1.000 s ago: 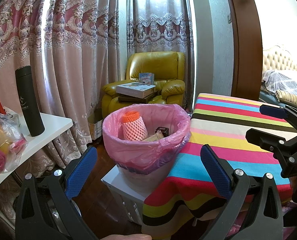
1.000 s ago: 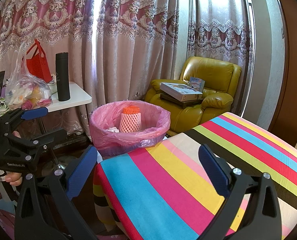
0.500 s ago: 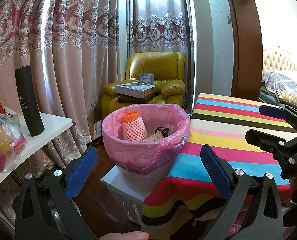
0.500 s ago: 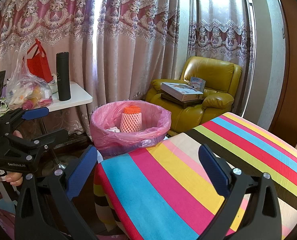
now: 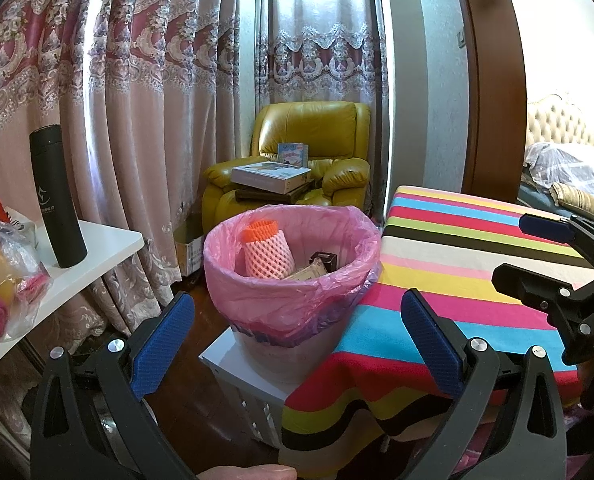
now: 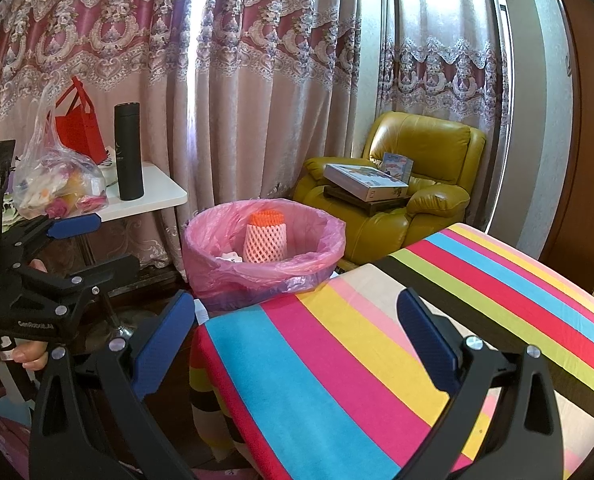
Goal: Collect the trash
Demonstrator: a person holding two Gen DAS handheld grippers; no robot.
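Note:
A bin lined with a pink bag point(image 5: 297, 292) point(image 6: 265, 276) stands on a low white stand beside the striped table point(image 5: 457, 272) point(image 6: 377, 360). Inside it an orange-and-pink foam net sleeve point(image 5: 267, 252) point(image 6: 265, 236) stands upright next to a small dark box point(image 5: 324, 259) and other scraps. My left gripper point(image 5: 297, 344) hovers open in front of the bin with nothing between its fingers. Over the table's near corner my right gripper point(image 6: 295, 340) is open and empty too. Each gripper shows in the other's view: the right one point(image 5: 537, 252), the left one point(image 6: 85, 240).
A white side table point(image 5: 97, 256) at left carries a black flask point(image 5: 57, 196) point(image 6: 129, 152), a clear bag of items point(image 6: 57, 184) and a red bag point(image 6: 79, 124). A yellow armchair point(image 5: 309, 156) point(image 6: 417, 184) with boxes stands by the curtains. A bed point(image 5: 569, 176) lies far right.

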